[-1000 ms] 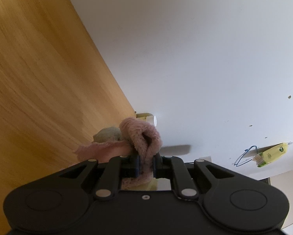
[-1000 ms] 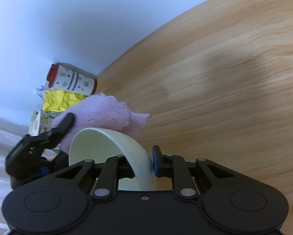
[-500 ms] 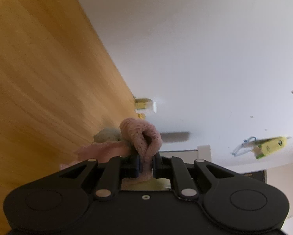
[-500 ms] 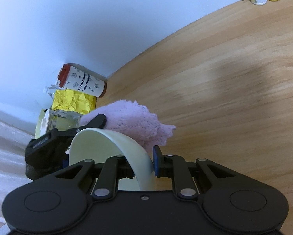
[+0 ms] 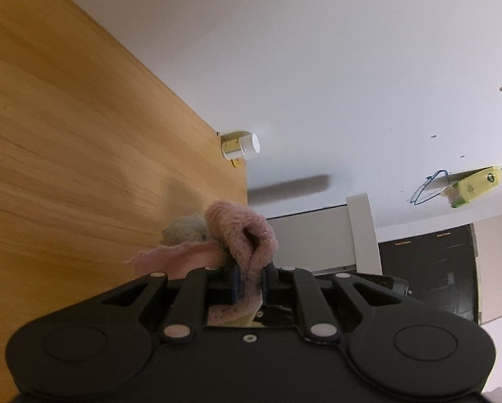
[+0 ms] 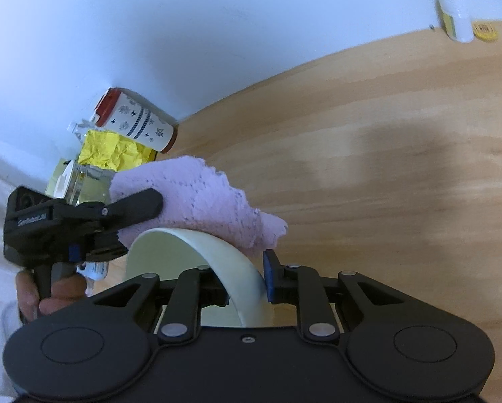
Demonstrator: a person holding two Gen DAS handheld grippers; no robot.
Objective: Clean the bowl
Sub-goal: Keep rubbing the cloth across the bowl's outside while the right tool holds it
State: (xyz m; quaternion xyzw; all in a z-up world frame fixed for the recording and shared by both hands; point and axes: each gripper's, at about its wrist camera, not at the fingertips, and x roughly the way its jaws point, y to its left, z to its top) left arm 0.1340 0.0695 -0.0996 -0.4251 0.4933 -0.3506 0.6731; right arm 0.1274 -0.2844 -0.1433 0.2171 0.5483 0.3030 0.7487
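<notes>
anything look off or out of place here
Nothing spilled or damaged. One oddity: the right gripper is opening, its blue pad off the tilted bowl rim between its jaws. The left gripper presses the pink cloth onto that rim.

Pale cream bowl (image 6: 217, 262) under a pink-lilac fuzzy cloth (image 6: 200, 201); both grippers black w/ blue pads, on a light wood-grain tabletop (image 6: 385, 168) against a white wall (image 5: 318, 50). Bkgd: white cup (image 6: 140, 124) w/ dark star-and-stripe print & red lid, crumpled yellow paper (image 6: 113, 152), white bottle (image 6: 454, 13) w/ yellow label.
</notes>
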